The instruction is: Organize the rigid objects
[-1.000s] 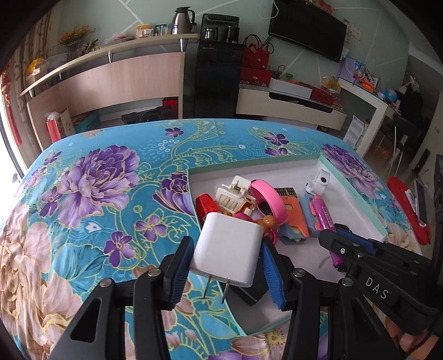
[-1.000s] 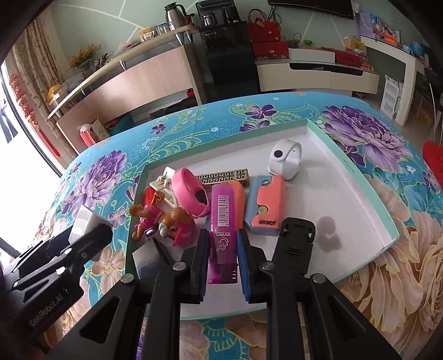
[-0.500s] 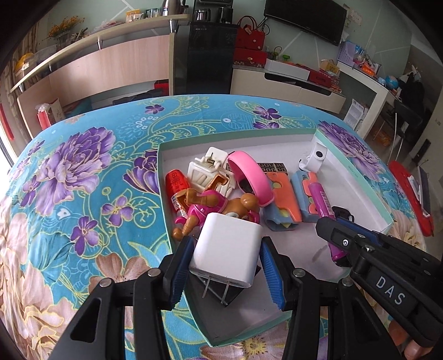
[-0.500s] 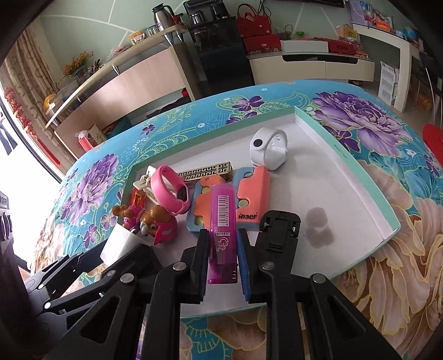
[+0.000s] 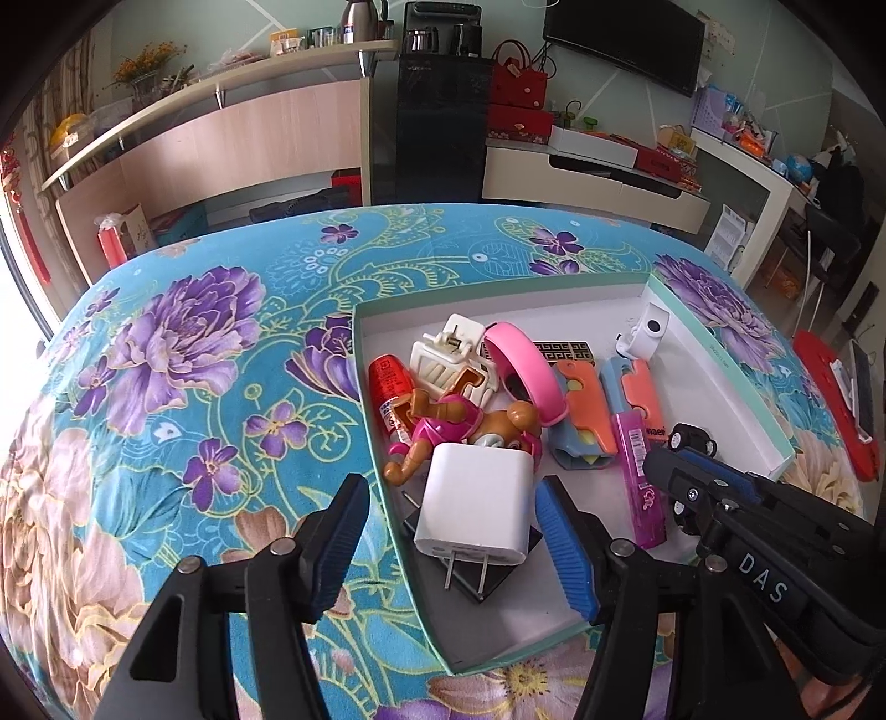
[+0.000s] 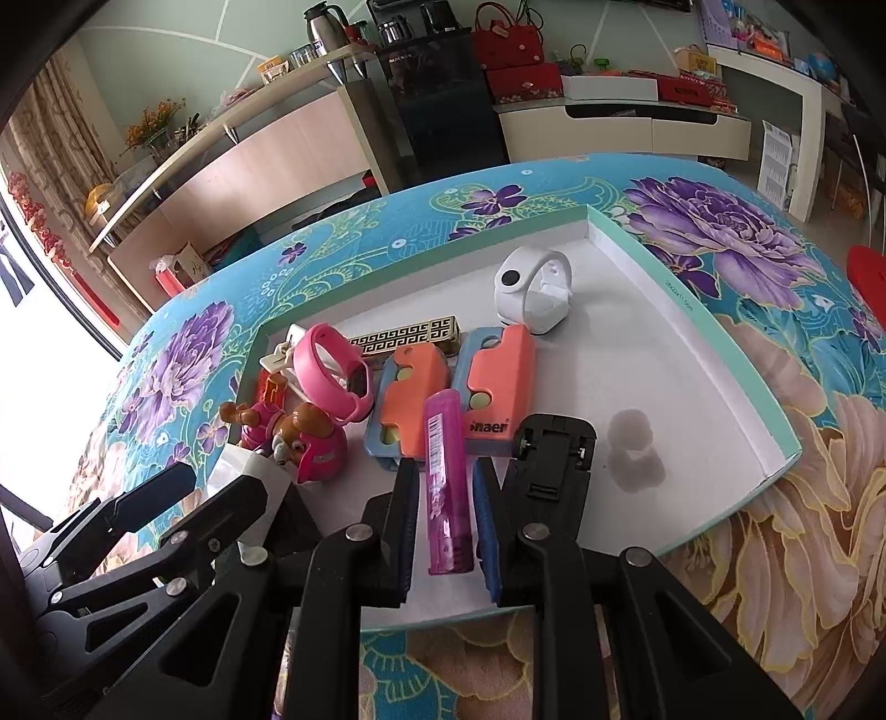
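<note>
Left wrist view: left tongs (image 5: 451, 545) opening, pads clear of white charger (image 5: 476, 509) resting in tray (image 5: 714, 354), prongs showing. Right wrist view: right tongs (image 6: 443, 526) pinching purple lighter (image 6: 446, 476); charger mostly hidden; white watch (image 6: 531, 291) fully visible.

A pale green wall (image 5: 775, 50) crossed by thin white lines is being seen at the back of the room. A dark television (image 5: 623, 41) is being carried on it, above a low cream cabinet (image 5: 598, 185). A long curved shelf (image 5: 221, 88) over light wood panels is being occupied by a metal flask (image 5: 362, 16), jars and yellow flowers (image 5: 147, 63). A tall black appliance (image 5: 429, 116) is being flanked by red bags (image 5: 518, 91). Strong daylight is being let in at the left (image 6: 33, 343), beside a patterned curtain (image 6: 39, 138). The table is being covered by a turquoise floral cloth (image 5: 183, 343).
</note>
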Demonstrator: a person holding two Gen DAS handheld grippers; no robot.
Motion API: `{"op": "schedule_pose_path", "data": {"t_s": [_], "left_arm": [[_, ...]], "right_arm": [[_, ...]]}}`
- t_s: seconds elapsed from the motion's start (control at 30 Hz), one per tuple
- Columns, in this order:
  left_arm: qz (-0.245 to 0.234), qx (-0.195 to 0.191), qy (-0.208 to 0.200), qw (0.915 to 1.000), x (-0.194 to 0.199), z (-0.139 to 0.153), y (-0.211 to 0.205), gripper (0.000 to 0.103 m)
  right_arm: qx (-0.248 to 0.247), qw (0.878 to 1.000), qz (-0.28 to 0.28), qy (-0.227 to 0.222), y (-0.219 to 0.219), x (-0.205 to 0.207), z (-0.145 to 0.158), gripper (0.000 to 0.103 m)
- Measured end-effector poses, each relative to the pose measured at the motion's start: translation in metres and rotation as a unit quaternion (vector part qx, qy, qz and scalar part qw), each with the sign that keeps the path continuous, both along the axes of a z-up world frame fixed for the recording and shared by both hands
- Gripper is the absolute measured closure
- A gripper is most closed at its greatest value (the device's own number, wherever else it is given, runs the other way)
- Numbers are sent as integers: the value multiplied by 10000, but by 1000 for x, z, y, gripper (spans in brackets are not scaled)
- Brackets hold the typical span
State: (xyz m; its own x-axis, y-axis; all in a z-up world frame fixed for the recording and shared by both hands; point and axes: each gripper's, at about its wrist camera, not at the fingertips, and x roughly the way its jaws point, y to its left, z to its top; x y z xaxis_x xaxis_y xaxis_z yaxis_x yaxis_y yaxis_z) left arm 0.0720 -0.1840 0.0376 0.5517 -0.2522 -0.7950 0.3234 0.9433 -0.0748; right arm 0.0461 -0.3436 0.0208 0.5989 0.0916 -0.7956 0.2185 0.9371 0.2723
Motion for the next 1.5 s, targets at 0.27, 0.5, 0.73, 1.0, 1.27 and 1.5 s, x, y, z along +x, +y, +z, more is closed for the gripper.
{"op": "schedule_pose_path", "data": {"t_s": [0.27, 0.5, 0.73, 1.0, 1.27, 1.5], "left_arm": [[379, -33, -29, 9993, 0, 6, 27, 22], [703, 11, -146, 9974, -3, 11, 47, 0], [1195, -79, -87, 9928, -5, 8, 71, 0], [1524, -136, -89, 9882, -10, 5, 91, 0], [1480, -85, -19, 9889, -21, 0, 97, 0], [1268, 18, -53, 9919, -33, 0, 97, 0]], "right_arm": [[-173, 9998, 93, 57, 7, 1, 0, 81], [-297, 9994, 166, 35, 13, -1, 4, 44], [-543, 9984, 161, -34, 18, -7, 10, 12], [-690, 9975, 121, -113, 21, -14, 16, 7], [-747, 9968, 254, -79, 32, -25, 20, 6], [-941, 9948, 396, -6, 47, -33, 21, 6]]}}
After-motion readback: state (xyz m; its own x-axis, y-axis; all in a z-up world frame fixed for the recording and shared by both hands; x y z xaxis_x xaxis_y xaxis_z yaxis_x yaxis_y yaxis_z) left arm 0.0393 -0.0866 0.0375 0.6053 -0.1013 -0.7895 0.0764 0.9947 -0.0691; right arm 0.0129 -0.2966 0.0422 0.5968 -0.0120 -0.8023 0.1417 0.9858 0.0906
